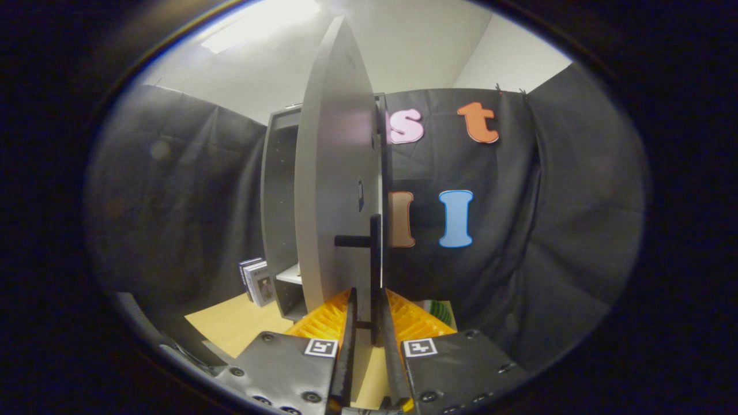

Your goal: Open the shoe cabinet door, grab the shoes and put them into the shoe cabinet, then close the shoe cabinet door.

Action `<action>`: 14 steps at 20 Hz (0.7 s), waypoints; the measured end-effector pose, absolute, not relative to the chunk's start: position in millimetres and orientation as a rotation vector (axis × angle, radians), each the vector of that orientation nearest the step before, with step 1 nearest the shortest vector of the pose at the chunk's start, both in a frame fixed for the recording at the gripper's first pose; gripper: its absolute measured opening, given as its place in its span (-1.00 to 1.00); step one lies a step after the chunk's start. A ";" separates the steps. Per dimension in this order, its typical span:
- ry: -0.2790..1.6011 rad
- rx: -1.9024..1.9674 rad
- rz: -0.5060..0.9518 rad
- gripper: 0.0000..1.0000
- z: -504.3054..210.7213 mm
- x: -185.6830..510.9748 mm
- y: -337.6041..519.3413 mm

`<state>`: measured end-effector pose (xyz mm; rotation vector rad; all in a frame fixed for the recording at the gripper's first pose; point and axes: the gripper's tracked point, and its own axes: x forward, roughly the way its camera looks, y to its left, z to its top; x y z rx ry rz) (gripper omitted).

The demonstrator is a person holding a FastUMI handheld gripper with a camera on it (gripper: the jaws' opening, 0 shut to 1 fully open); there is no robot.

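The grey shoe cabinet [281,190] stands on a tan table [242,323]. Its door [331,190] is swung wide open toward me, and I see it almost edge-on. A black vertical bar handle [375,253] stands off the door on short posts. My gripper [368,323] straddles the lower end of that handle. The right finger lies close against the bar, while a narrow gap shows between the bar and the left finger [349,328]. A pale shelf [288,274] shows inside the open cabinet.
Two small upright boxes [256,281] lean beside the cabinet's left foot. A green striped object [441,311] lies on the table beyond the right finger. Black cloth walls close in on the left, back and right.
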<state>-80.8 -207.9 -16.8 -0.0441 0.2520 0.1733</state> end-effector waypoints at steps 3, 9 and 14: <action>0.257 -0.015 0.226 -0.39 -21.2 -79.6 -183.2; 0.272 0.004 0.321 -0.38 -35.2 -68.2 -131.5; 0.302 0.071 0.406 -0.39 -46.9 -54.1 -86.7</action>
